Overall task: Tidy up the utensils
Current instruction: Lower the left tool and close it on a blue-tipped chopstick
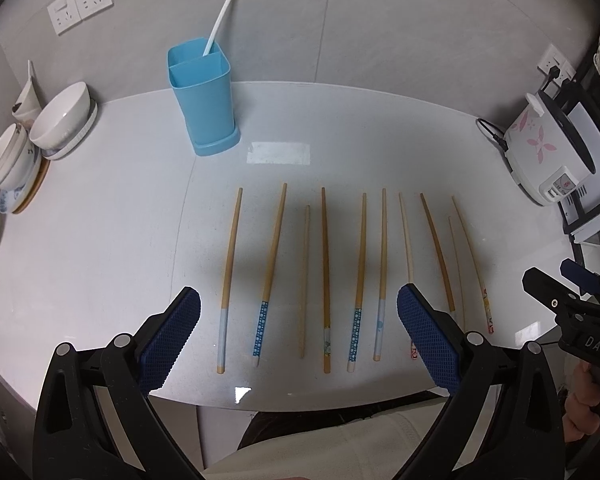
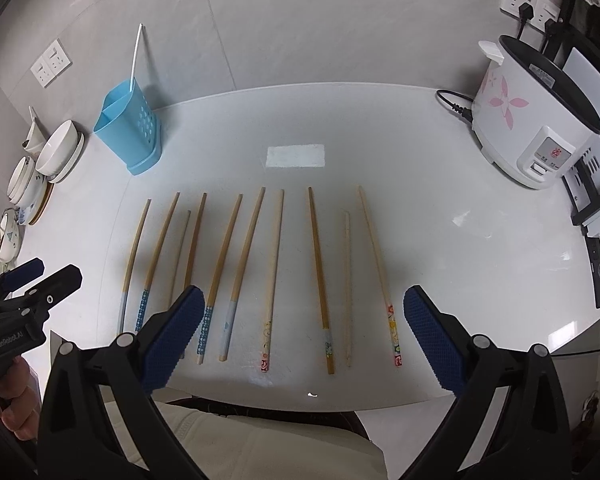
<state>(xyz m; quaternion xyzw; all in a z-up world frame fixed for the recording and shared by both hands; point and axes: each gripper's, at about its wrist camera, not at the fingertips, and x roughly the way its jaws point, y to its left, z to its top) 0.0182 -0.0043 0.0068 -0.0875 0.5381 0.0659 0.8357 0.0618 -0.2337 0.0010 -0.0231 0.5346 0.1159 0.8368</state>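
Nearest: left gripper (image 1: pixel 299 316), blue-padded fingers (image 1: pixel 171 340) spread wide and holding nothing, poised above the near ends of the chopsticks. Right gripper (image 2: pixel 304 316), likewise spread and empty, held over the same near edge; seen also at the far right of the left view, gripped by a hand (image 1: pixel 584 404).

Just beyond both grippers: ten chopsticks (image 1: pixel 325 276) laid side by side on the white surface (image 1: pixel 100 240), tips pointing away, none touching a finger. Between the left gripper's fingers, six sticks, among them a blue-dotted chopstick (image 1: pixel 271 268) and a plain short chopstick (image 1: pixel 305 280). Between the right gripper's fingers, a pink-patterned chopstick (image 2: pixel 274 276), a dark wooden chopstick (image 2: pixel 319 276), a pale short chopstick (image 2: pixel 347 288) and a yellow-patterned chopstick (image 2: pixel 378 272).

Farther ahead, midway up the surface: a bright rectangular reflection (image 2: pixel 296 156).

Far left of the grippers, near the wall: blue utensil holder (image 1: pixel 202 98), upright, divided into compartments, with one white chopstick (image 1: pixel 222 18) leaning in the rear compartment. Beyond it to the left, stacked bowls (image 1: pixel 62 120) and plates.

Far right: white rice cooker (image 2: pixel 536 120) with pink flower print, cord plugged into a wall socket (image 2: pixel 520 0).
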